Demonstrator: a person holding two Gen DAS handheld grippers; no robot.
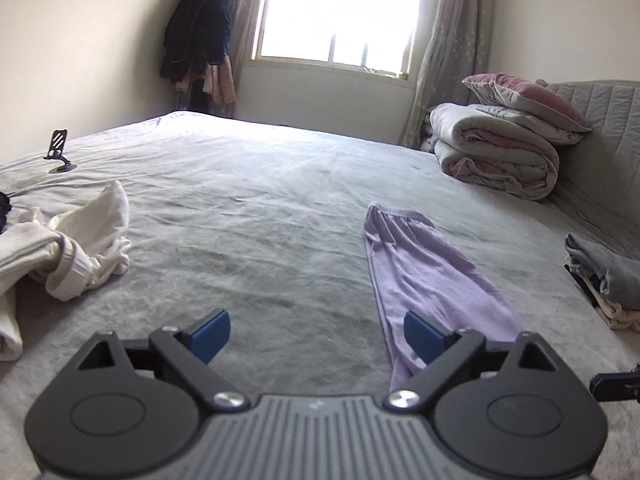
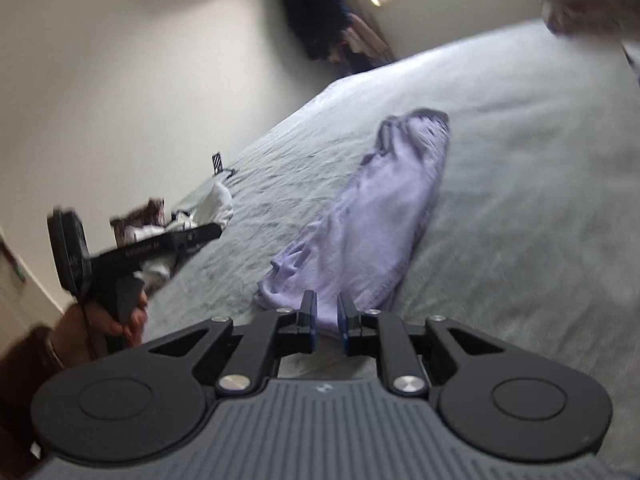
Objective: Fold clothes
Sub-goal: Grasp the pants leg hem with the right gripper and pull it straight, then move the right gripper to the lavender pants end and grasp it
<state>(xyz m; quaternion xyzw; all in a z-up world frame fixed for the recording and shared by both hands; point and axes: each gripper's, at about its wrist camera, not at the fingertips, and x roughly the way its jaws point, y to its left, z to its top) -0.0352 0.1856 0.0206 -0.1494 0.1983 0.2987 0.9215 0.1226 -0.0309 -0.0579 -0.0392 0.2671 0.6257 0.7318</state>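
Note:
Lilac trousers [image 1: 424, 276] lie lengthwise on the grey bed [image 1: 248, 216], waistband at the far end. My left gripper [image 1: 316, 334] is open and empty, hovering low over the bed with its right finger over the trousers' near end. In the right wrist view the trousers [image 2: 376, 220] stretch away from my right gripper [image 2: 327, 320], whose jaws are nearly closed around the near hem of the cloth. The left gripper [image 2: 200, 236] shows there at the left, held in a hand.
A crumpled white garment [image 1: 68, 252] lies at the left. A phone stand [image 1: 58, 152] sits far left. Folded quilts and a pillow [image 1: 504, 140] are stacked far right. A pile of folded clothes [image 1: 608, 280] sits at the right edge.

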